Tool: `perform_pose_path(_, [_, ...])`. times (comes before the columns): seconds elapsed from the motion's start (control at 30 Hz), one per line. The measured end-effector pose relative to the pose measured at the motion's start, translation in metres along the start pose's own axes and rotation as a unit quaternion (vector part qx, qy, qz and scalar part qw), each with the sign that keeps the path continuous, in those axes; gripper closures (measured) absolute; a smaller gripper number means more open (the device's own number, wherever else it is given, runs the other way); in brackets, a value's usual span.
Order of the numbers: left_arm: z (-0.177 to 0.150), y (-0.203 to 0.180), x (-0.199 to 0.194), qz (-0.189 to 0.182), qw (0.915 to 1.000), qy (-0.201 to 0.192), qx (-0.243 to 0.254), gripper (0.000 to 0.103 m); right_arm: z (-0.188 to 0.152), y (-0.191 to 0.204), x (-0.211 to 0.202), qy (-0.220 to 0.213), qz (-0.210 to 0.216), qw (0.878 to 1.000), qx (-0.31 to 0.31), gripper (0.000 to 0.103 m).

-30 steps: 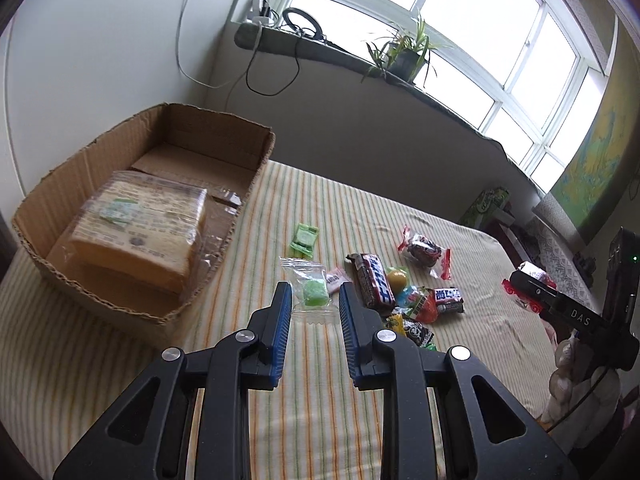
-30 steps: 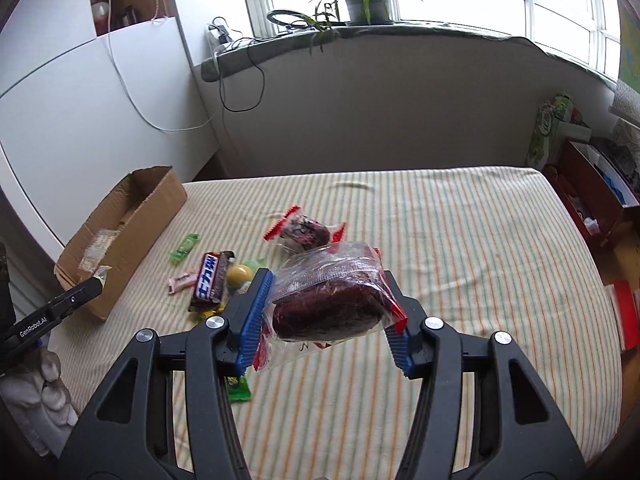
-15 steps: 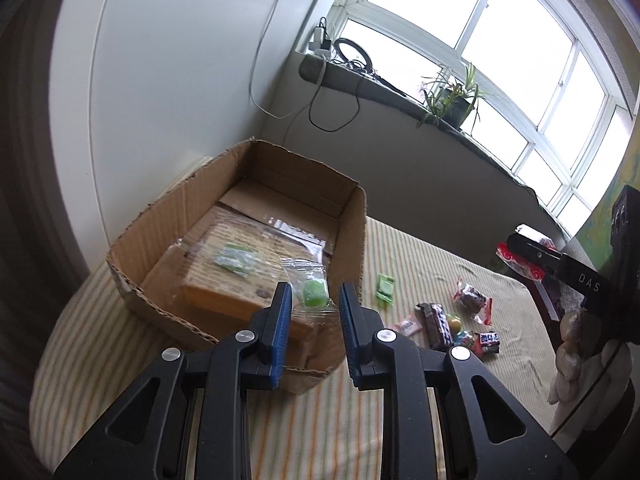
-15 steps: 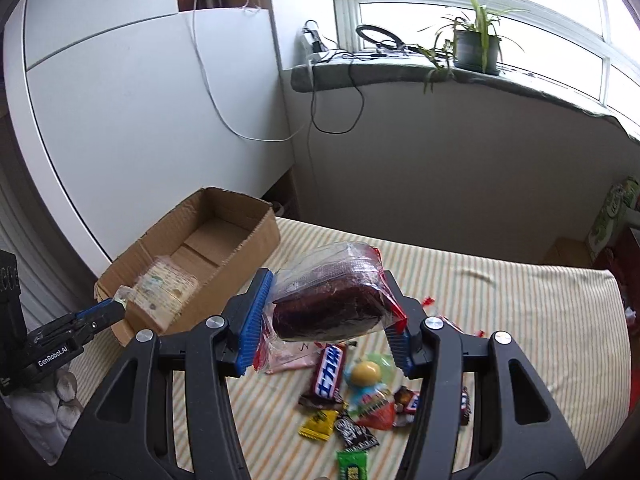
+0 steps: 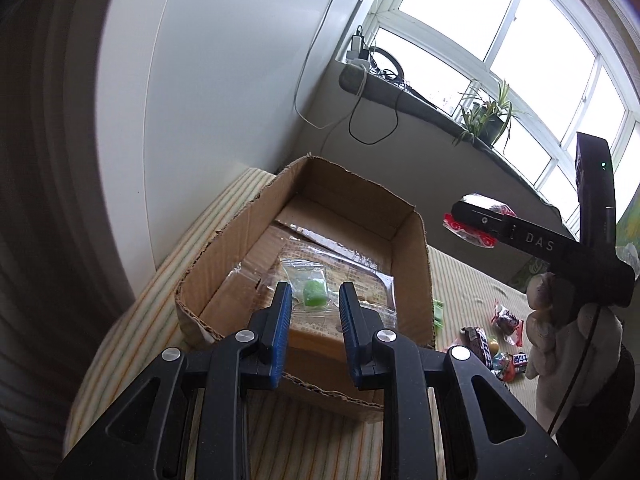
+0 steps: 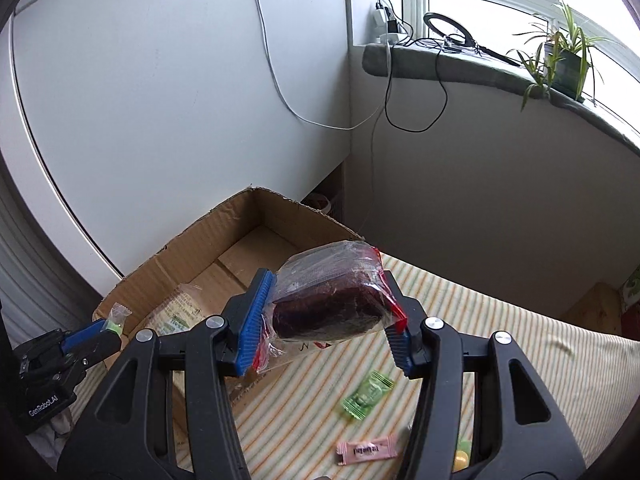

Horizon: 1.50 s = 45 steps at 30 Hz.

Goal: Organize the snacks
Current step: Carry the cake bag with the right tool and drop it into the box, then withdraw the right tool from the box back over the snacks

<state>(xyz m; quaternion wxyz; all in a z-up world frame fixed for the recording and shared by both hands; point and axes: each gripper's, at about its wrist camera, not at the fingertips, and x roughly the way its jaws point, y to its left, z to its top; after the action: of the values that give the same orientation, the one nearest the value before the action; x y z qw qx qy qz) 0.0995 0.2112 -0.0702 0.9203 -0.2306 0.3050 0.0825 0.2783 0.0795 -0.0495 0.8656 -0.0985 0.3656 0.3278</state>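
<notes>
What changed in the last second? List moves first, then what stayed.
Both tools swung from the loose snacks toward the cardboard box. The left tool now holds its green candy packet over it. Unchanged: right tool grips the dark cake packet.

Light: bright daylight through the window (image 5: 532,40), glass blown out white
Shadows: soft
Edges: fisheye bending, dark blurred corners
Focus: centre sharp

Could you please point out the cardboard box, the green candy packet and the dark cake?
cardboard box (image 5: 412,248): left wrist view, right wall.
green candy packet (image 5: 314,293): left wrist view, green sweet.
dark cake (image 6: 328,312): right wrist view, front face.
</notes>
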Motion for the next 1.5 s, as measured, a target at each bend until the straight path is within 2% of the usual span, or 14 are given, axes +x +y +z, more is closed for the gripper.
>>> perform_pose_path(0.4, [0.004, 0.015, 0.005, 0.014, 0.9999, 0.002, -0.009, 0.080, 0.010, 0.022, 0.047, 0.027, 0.019, 0.999, -0.022, 0.047])
perform_pose_path(0.47, [0.005, 0.015, 0.005, 0.015, 0.9998, 0.003, -0.011, 0.080, 0.011, 0.024, 0.048, 0.024, 0.018, 0.999, -0.023, 0.043])
perform_pose_path(0.53, [0.006, 0.016, 0.006, 0.017, 0.9997, 0.004, -0.016, 0.079, 0.012, 0.025, 0.047, 0.021, 0.016, 0.999, -0.027, 0.034])
perform_pose_path(0.6, [0.006, 0.016, 0.004, 0.015, 0.9997, 0.003, -0.021, 0.079, 0.013, 0.026, 0.046, 0.019, 0.016, 0.999, -0.030, 0.033])
perform_pose_path(0.63, [0.006, 0.016, 0.005, 0.016, 0.9997, 0.003, -0.020, 0.078, 0.013, 0.026, 0.045, 0.019, 0.016, 0.999, -0.031, 0.032])
perform_pose_path(0.7, [0.006, 0.015, 0.005, 0.018, 0.9996, 0.005, -0.023, 0.068, 0.013, 0.026, 0.043, 0.020, 0.014, 0.999, -0.031, 0.032])
perform_pose_path(1.1, [0.006, 0.000, -0.009, 0.010, 0.9998, -0.009, -0.016, 0.068, 0.010, 0.016, 0.008, 0.000, 0.009, 1.000, -0.021, 0.032])
perform_pose_path(1.5, [-0.002, -0.030, -0.024, -0.014, 0.9998, -0.016, 0.003, 0.068, -0.011, -0.010, -0.053, -0.028, -0.006, 1.000, 0.000, 0.032])
